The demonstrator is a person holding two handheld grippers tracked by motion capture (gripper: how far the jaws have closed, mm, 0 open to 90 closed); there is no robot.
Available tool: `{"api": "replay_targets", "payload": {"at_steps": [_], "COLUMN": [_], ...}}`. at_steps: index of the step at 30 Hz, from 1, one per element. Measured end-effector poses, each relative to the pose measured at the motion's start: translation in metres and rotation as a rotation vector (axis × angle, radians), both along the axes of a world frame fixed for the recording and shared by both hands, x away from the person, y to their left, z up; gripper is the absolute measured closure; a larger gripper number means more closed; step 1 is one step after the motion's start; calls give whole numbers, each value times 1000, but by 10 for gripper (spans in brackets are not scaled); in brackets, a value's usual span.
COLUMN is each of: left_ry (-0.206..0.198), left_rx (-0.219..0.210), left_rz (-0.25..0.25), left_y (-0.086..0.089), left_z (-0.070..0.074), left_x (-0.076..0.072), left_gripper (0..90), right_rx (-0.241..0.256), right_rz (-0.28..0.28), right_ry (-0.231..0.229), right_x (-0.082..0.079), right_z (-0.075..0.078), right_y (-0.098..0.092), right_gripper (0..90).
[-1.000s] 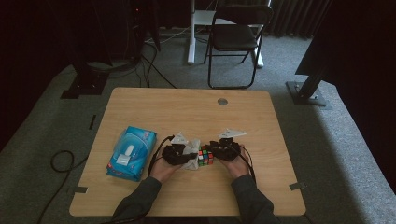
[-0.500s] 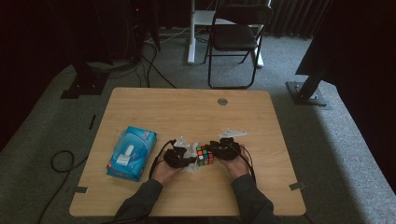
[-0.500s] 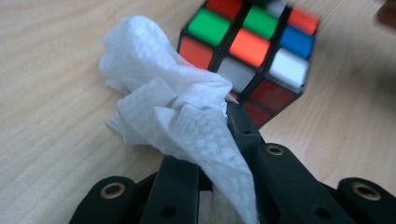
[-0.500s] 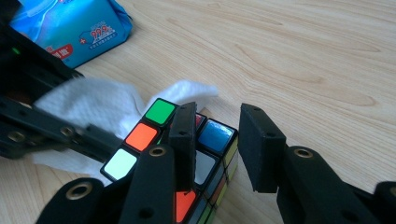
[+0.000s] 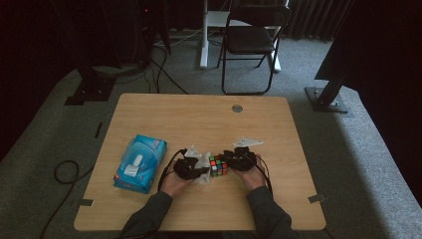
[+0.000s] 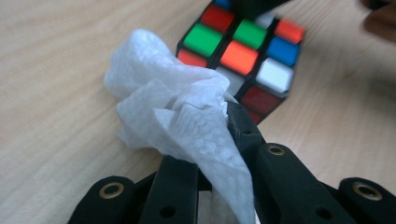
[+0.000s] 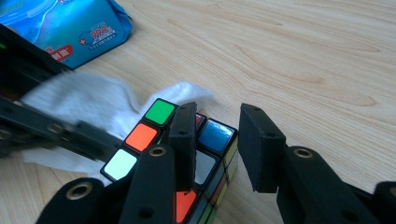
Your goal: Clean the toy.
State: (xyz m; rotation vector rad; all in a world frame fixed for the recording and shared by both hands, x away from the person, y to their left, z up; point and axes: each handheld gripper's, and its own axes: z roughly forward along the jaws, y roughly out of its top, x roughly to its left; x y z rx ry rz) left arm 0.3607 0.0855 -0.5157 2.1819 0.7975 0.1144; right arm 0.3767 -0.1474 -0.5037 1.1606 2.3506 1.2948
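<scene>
A scrambled colour cube [image 5: 218,166] sits on the wooden table [image 5: 199,119], near the front middle. My left gripper [image 5: 201,172] is shut on a crumpled white wipe [image 5: 199,158] just left of the cube. In the left gripper view the wipe [image 6: 173,107] bulges out of the gripper [image 6: 210,135] and touches the cube [image 6: 243,51]. My right gripper [image 5: 230,160] is at the cube's right side. In the right gripper view this gripper [image 7: 219,114] is open, its left jaw lying over the cube [image 7: 159,126] and its right jaw just off the cube's edge. The wipe [image 7: 88,100] is blurred behind.
A blue pack of wet wipes [image 5: 139,162] lies at the table's left, also in the right gripper view [image 7: 65,23]. A round grommet [image 5: 237,108] sits near the far edge. A folding chair [image 5: 251,40] and cables stand on the floor behind the table.
Both hands stay at the cube. The left gripper with the wipe has shifted only slightly against the cube's left side.
</scene>
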Motion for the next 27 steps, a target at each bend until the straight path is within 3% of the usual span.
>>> {"api": "replay_targets", "payload": {"at_steps": [5, 10, 27], "left_ry": [-20, -18, 47], "left_rx": [-31, -36, 49], "left_rz": [-3, -45, -41], "left_y": [6, 1, -8], "left_z": [12, 15, -14], "left_x": [-4, -11, -4], "left_gripper": [831, 831, 832], "right_rx": [-2, -1, -2], "right_rz": [-5, -5, -7], "right_ry": [2, 2, 3], "right_x": [-1, -1, -1], "right_z": [0, 0, 0], "right_y": [0, 0, 1], "right_gripper": [677, 678, 678]}}
